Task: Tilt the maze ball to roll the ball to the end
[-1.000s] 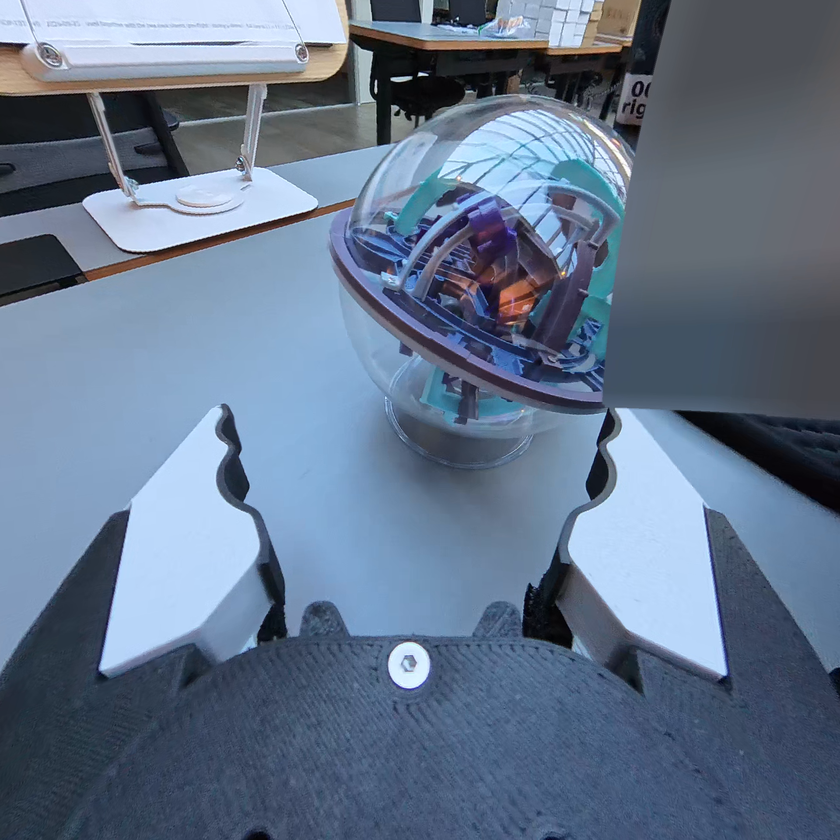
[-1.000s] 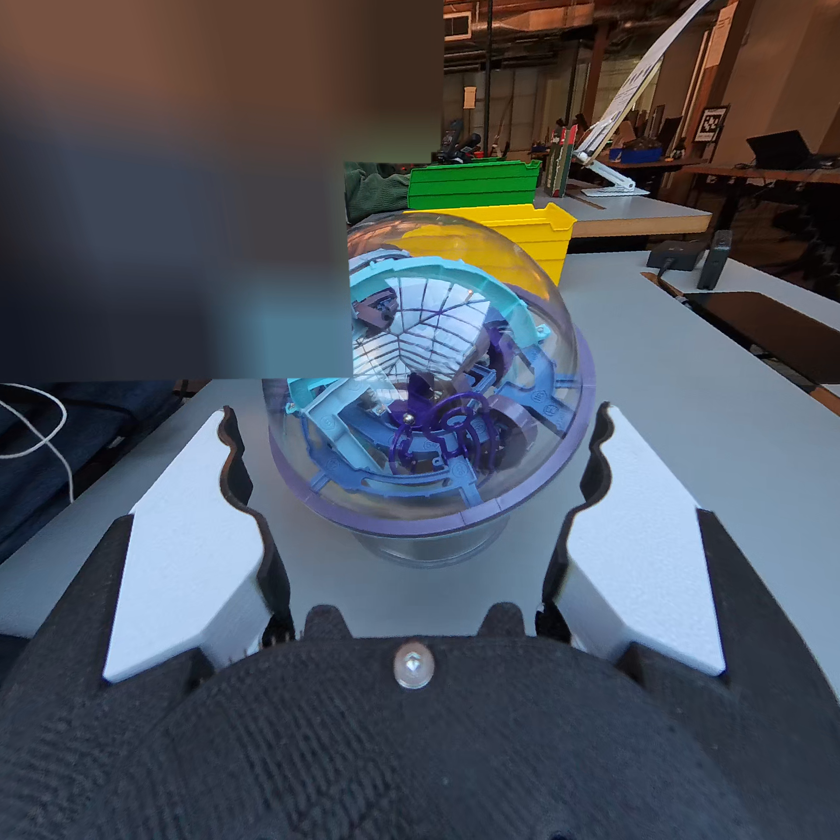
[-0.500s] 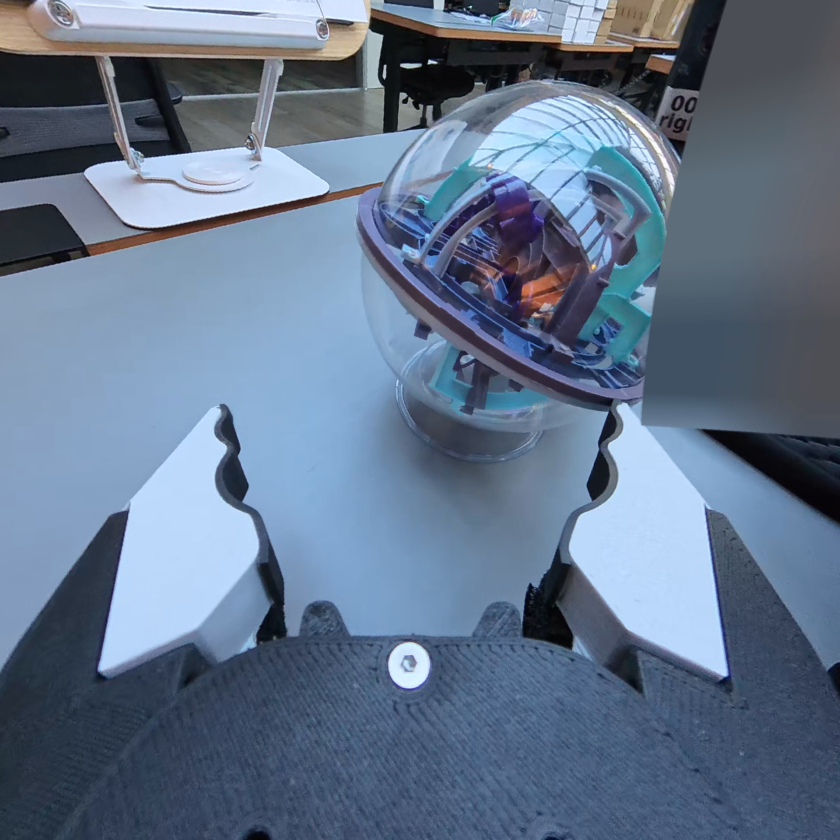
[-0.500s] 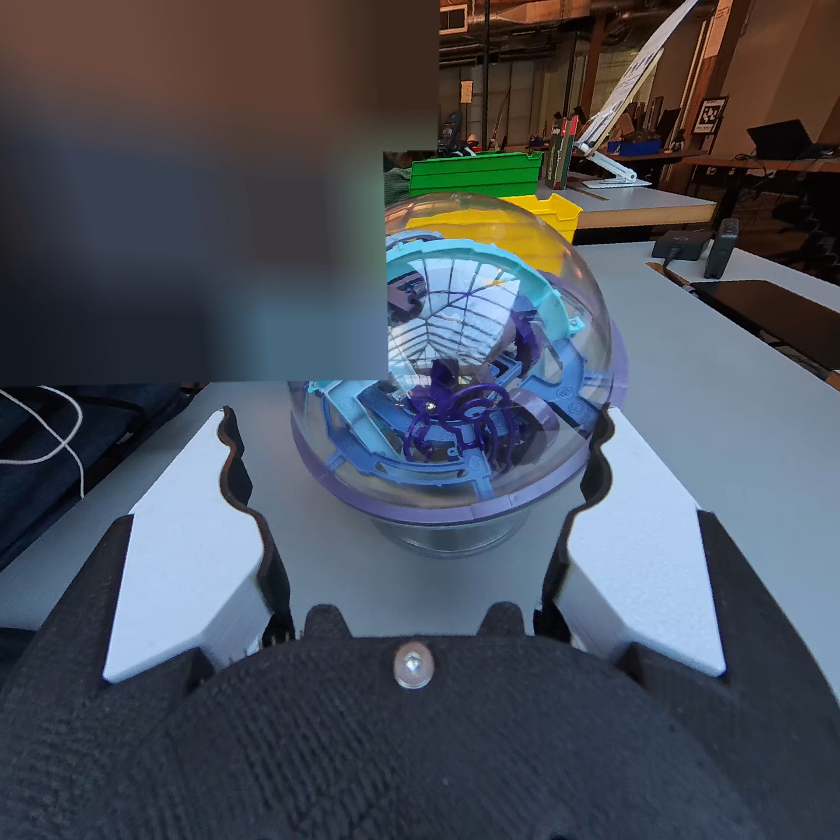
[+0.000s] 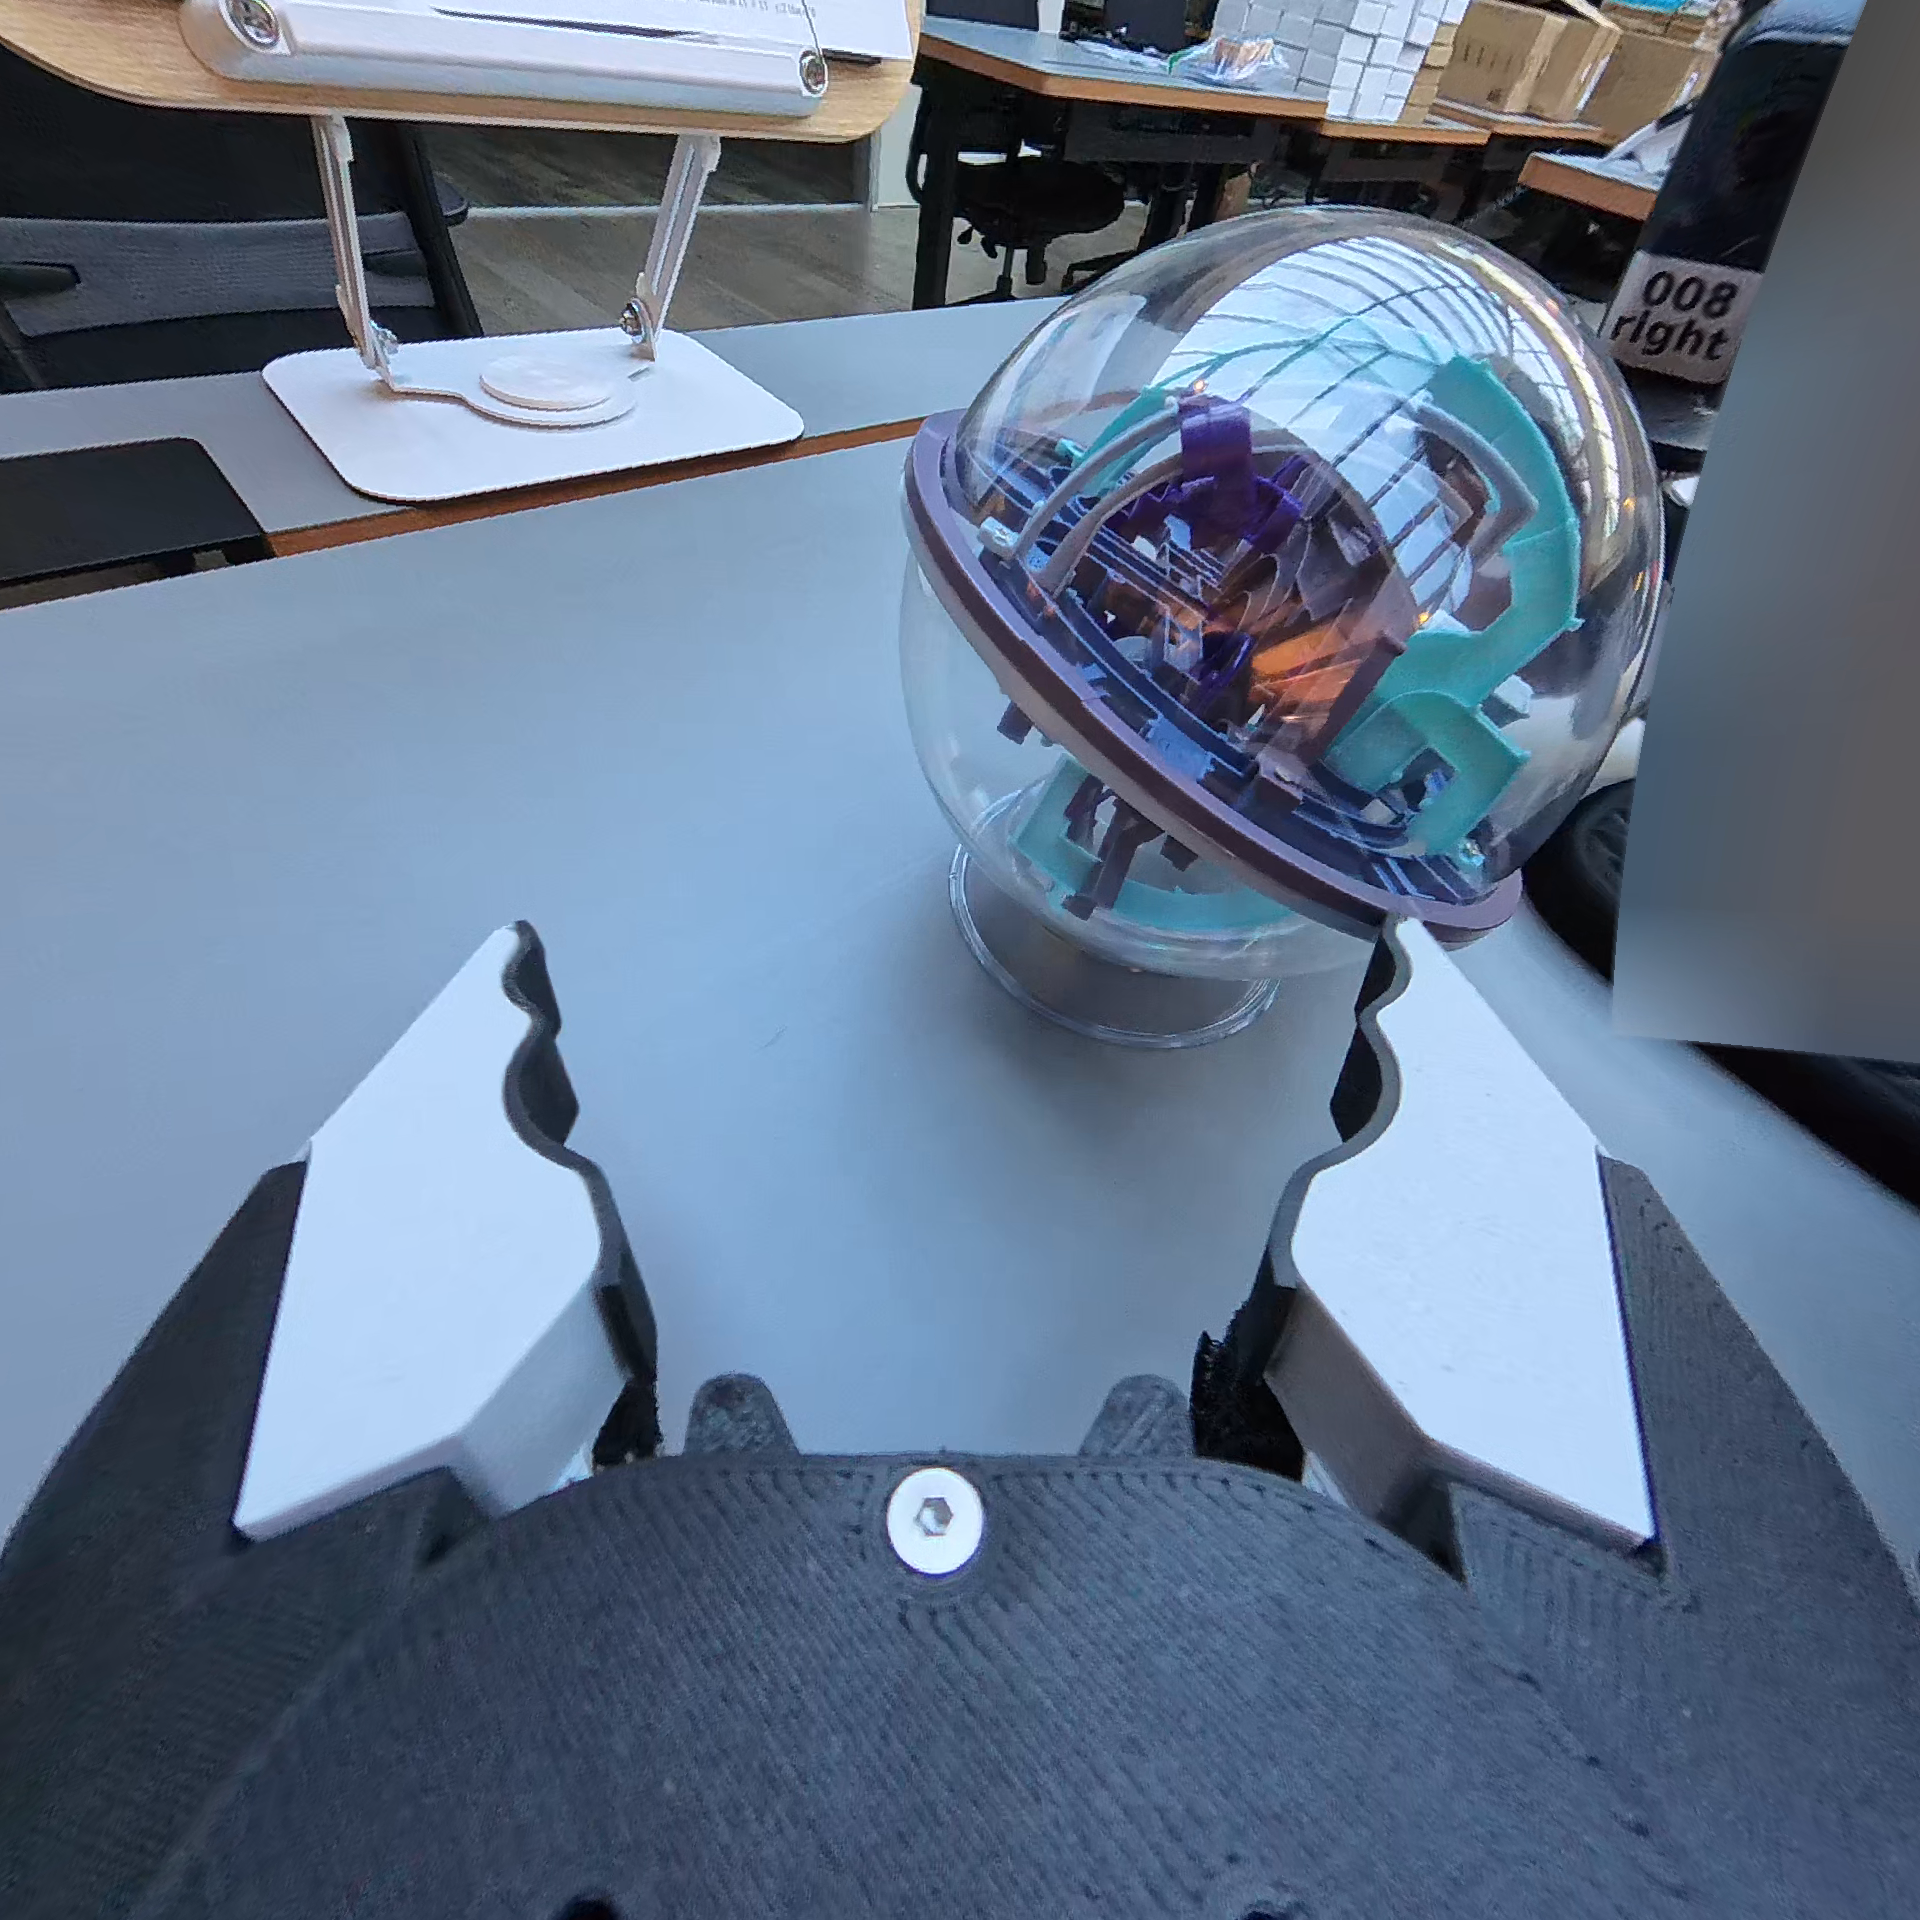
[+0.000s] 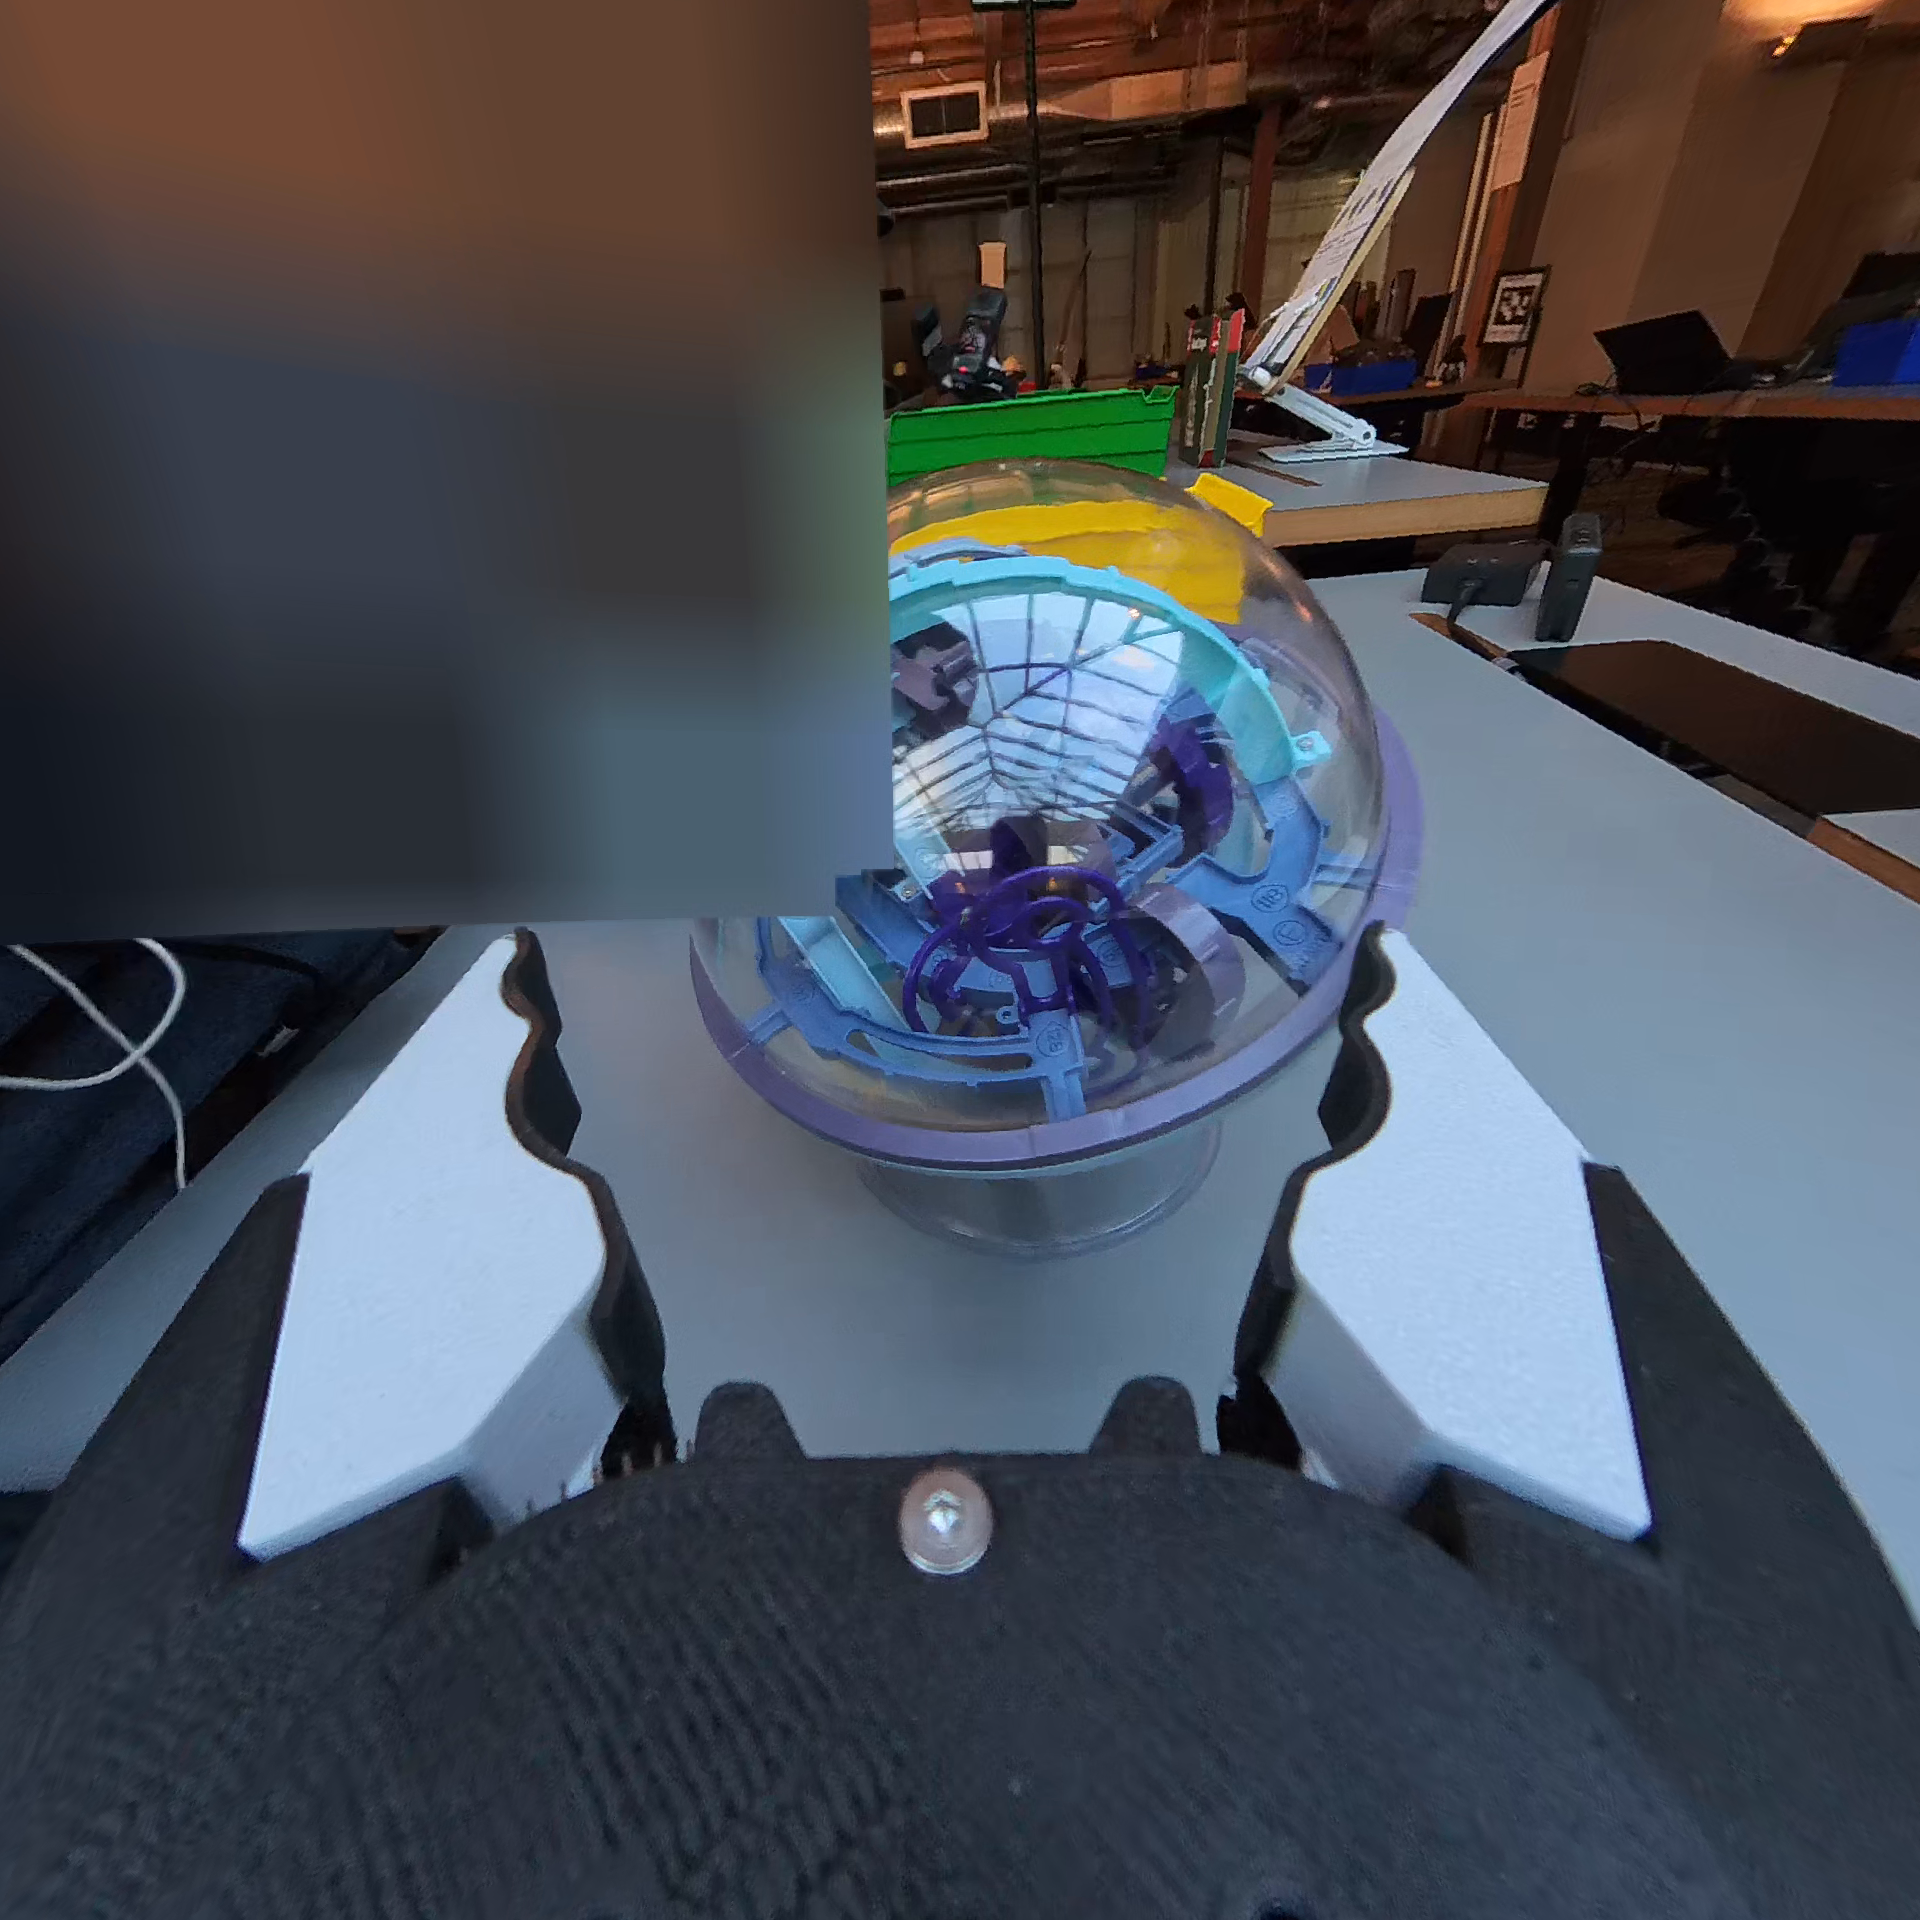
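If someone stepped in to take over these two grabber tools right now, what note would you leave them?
Left gripper: open, empty, just short of the maze ball, not touching.
Right gripper: open, empty, facing the maze ball from the other side; whether its right fingertip touches the rim is unclear.
Maze ball: sits on its clear stand on the grey table, purple rim tilted.
Done: both grippers lined up near it.
Left: grasp the sphere, tilt it, roll the small ball to the end. I cannot pick out the small ball inside.
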Demonstrator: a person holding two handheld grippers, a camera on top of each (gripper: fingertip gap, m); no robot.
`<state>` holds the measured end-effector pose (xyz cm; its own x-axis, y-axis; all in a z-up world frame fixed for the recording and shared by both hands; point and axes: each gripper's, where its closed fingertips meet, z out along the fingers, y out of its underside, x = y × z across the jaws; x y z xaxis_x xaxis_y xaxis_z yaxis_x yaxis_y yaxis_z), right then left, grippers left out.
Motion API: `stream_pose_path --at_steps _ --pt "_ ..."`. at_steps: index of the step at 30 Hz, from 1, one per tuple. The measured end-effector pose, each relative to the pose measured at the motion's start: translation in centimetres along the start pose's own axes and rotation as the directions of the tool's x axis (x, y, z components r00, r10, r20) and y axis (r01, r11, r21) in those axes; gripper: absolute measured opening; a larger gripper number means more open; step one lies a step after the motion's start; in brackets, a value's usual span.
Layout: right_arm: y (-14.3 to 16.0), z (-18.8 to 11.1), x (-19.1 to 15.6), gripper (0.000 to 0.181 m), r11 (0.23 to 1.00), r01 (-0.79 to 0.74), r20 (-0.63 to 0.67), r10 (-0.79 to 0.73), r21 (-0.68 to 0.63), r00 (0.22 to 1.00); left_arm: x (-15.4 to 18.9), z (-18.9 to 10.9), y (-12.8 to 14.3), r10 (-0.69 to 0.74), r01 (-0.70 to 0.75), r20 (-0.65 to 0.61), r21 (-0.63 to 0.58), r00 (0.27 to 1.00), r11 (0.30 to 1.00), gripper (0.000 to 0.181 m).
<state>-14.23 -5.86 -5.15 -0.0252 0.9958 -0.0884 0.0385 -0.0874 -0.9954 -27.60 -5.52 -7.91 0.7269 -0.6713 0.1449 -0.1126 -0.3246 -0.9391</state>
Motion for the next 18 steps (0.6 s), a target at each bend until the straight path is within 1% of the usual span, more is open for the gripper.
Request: stream_pose_path --at_steps 3,5,7,10,13,15,18 --pt "-0.2 -0.1 1.3 0.147 0.996 -0.077 -0.047 0.078 0.037 0.996 0.8 0.0 -0.7 -0.014 0.014 -0.027 0.033 1.000 0.999 0.147" --pt "0.2 -0.1 1.7 0.147 0.990 -0.139 -0.061 0.141 0.027 0.988 1.4 -0.1 -1.3 0.009 -0.006 -0.056 0.056 0.998 0.998 0.146" --pt "0.7 0.0 2.2 0.147 0.988 -0.157 -0.102 0.157 0.009 0.982 1.9 -0.2 -2.0 0.079 -0.073 -0.076 0.080 0.994 0.994 0.142" --pt "1.2 0.0 2.7 0.147 0.980 -0.200 -0.163 0.198 0.008 0.966 2.5 -0.1 -2.9 0.223 -0.215 -0.098 0.080 0.970 0.973 0.142" --pt "2.2 0.3 2.2 0.147 0.960 -0.281 -0.179 0.276 0.000 0.944 2.9 0.3 -3.6 0.341 -0.336 -0.113 0.065 0.933 0.940 0.142" --pt "2.4 0.3 1.9 0.144 0.951 -0.310 -0.182 0.305 0.001 0.935 3.2 0.9 -3.6 0.382 -0.379 -0.133 0.049 0.915 0.924 0.140" --pt "2.6 0.5 1.6 0.140 0.947 -0.322 -0.190 0.313 -0.015 0.931 3.6 1.8 -2.7 0.397 -0.399 -0.169 0.024 0.902 0.917 0.136"
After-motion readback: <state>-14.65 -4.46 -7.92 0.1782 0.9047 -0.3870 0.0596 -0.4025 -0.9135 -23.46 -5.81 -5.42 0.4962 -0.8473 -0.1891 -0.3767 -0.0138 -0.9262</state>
